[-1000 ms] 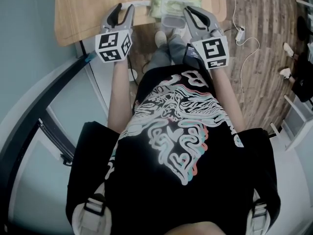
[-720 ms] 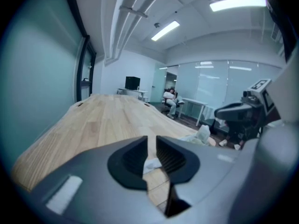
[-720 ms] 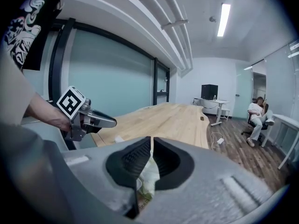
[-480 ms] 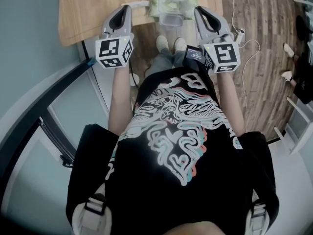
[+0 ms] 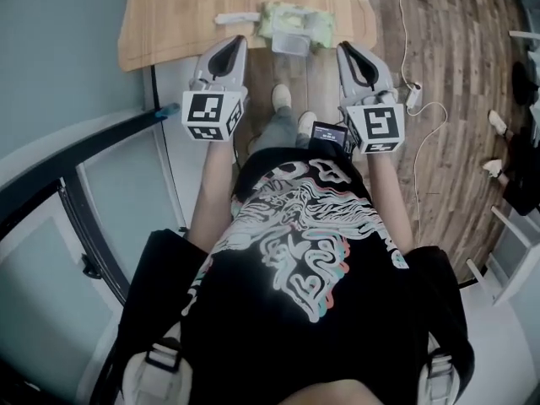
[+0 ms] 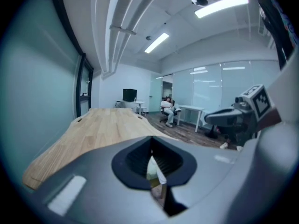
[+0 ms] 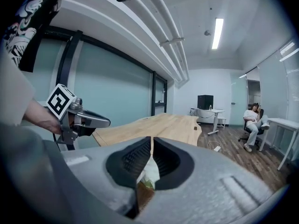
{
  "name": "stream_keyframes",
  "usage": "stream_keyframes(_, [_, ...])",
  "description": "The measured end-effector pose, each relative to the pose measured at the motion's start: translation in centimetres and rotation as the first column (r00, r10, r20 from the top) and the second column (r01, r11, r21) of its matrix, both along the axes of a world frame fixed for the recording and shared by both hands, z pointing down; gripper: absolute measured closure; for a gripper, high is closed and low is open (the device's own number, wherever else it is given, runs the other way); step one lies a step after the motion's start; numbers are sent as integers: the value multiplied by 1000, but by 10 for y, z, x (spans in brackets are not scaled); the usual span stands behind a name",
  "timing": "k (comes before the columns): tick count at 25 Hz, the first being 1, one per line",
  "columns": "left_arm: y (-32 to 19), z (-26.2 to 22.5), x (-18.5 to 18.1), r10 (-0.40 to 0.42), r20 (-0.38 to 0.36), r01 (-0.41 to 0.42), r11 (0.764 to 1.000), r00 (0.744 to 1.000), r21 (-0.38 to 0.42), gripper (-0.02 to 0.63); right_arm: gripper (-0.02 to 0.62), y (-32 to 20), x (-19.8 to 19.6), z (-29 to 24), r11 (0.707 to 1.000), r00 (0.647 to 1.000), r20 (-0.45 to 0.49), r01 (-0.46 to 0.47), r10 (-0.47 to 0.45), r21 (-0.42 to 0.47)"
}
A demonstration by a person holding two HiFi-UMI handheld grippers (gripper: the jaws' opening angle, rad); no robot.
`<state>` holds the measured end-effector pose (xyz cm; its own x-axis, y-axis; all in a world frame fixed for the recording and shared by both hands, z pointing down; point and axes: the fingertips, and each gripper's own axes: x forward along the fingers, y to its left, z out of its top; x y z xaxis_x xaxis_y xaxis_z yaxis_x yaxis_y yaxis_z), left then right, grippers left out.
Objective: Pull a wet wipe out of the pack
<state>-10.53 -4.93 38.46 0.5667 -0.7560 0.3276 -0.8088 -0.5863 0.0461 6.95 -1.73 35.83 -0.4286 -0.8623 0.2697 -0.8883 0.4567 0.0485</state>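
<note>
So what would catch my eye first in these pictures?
The grey left tongs and right tongs, each bearing a black-and-white marker cube, are held shut in front of a person in a black printed T-shirt. Beyond them, at the near edge of the wooden table, lies a green wet wipe pack with what looks like a white wipe just left of it.

Pack, ahead between left gripper and right gripper: print too small to read. White strip ahead of left gripper: unidentifiable. Pale sliver behind left gripper's closed jaws: mostly hidden. Table: far end cut off.
</note>
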Motion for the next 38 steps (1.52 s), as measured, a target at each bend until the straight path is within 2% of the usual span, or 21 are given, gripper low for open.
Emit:
stream_keyframes(9, [69, -28, 29, 8, 89, -15, 998, 996, 68, 617, 595, 52, -1, -24, 999, 999, 30, 11, -12, 50])
stream_keyframes(14, [87, -41, 31, -22, 65, 16, 996, 998, 84, 617, 595, 65, -2, -36, 997, 999, 33, 41, -43, 66])
stream_keyframes(23, [82, -62, 23, -60, 50, 53, 989, 997, 134, 617, 597, 61, -6, -43, 994, 997, 8, 71, -72, 84])
stream_keyframes(38, [80, -51, 23, -78, 55, 71, 990, 995, 121, 617, 597, 53, 3, -35, 996, 998, -15, 62, -61, 65])
